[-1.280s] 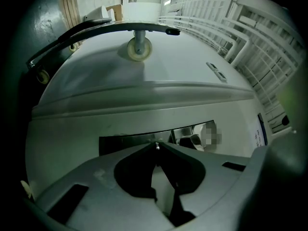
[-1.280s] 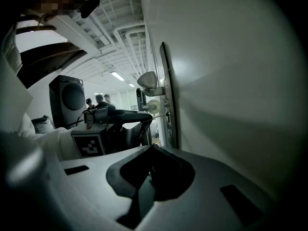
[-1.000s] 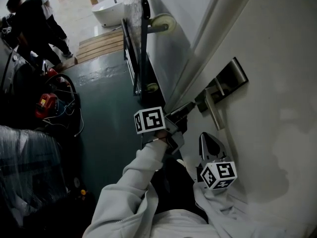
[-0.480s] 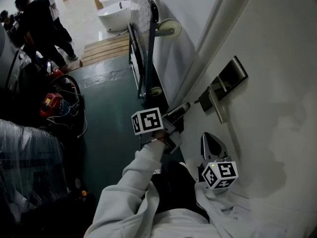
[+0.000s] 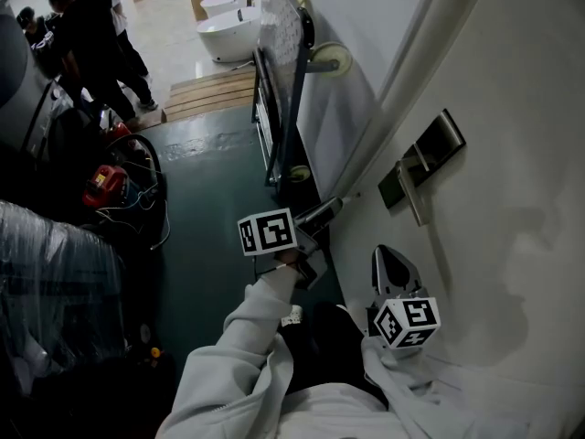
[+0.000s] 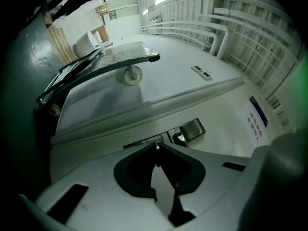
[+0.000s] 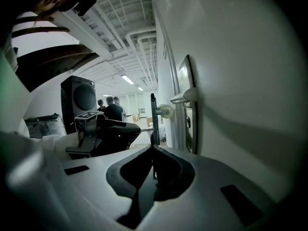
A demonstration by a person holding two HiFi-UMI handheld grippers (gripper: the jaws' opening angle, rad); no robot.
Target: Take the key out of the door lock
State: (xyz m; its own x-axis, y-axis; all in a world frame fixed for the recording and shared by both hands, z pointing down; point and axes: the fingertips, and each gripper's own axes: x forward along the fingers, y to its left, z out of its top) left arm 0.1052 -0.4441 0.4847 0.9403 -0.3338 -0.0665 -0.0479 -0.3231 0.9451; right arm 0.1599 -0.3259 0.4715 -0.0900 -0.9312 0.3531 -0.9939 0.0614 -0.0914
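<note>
Key (image 6: pixel 157 147) sits clamped in left gripper (image 5: pixel 337 203).

Two claws were in view, the left claw (image 5: pixel 334 207) and the right claw (image 5: pixel 391 256), with two marker cubes (image 5: pixel 268 232), one on each. One key (image 6: pixel 157 146) showed at the left claw's tips. The door (image 5: pixel 512 245) bore one handle (image 5: pixel 416 195) and one lock plate (image 5: pixel 441 135). One rack (image 5: pixel 274 108) showed two wheels (image 5: pixel 334 59). Farther off were one white tub (image 5: pixel 228 30), one wooden pallet (image 5: pixel 210 94) and, it seemed, three people (image 5: pixel 91 35).
</note>
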